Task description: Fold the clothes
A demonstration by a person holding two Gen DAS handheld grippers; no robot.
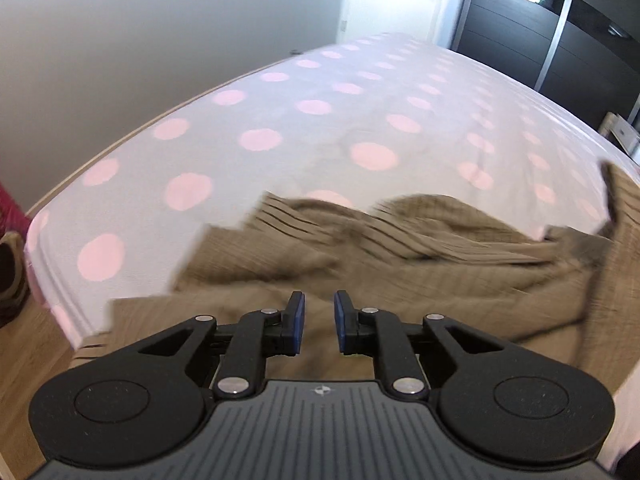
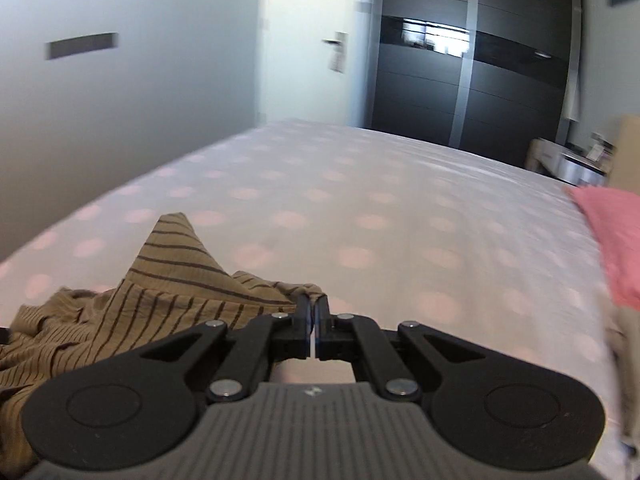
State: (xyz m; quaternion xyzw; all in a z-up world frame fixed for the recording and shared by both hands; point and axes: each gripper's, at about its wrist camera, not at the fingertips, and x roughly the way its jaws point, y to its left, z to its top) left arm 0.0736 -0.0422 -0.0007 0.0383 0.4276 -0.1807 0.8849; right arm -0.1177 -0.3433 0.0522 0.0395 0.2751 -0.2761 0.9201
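A tan garment with thin dark stripes point(image 1: 360, 264) lies crumpled on the near edge of a bed with a white, pink-dotted sheet point(image 1: 280, 120). My left gripper point(image 1: 319, 322) is open, its blue pads apart just above the garment's middle, holding nothing. In the right wrist view the same garment point(image 2: 132, 304) lies to the left, one corner raised in a peak. My right gripper point(image 2: 313, 312) is shut on the garment's edge at its right end, over the sheet point(image 2: 360, 208).
A pink cloth point(image 2: 616, 240) lies at the bed's right edge. A dark wardrobe point(image 2: 472, 80) and a door point(image 2: 312, 40) stand beyond the bed. Wood floor point(image 1: 32, 360) and shoes point(image 1: 10, 272) are left of the bed.
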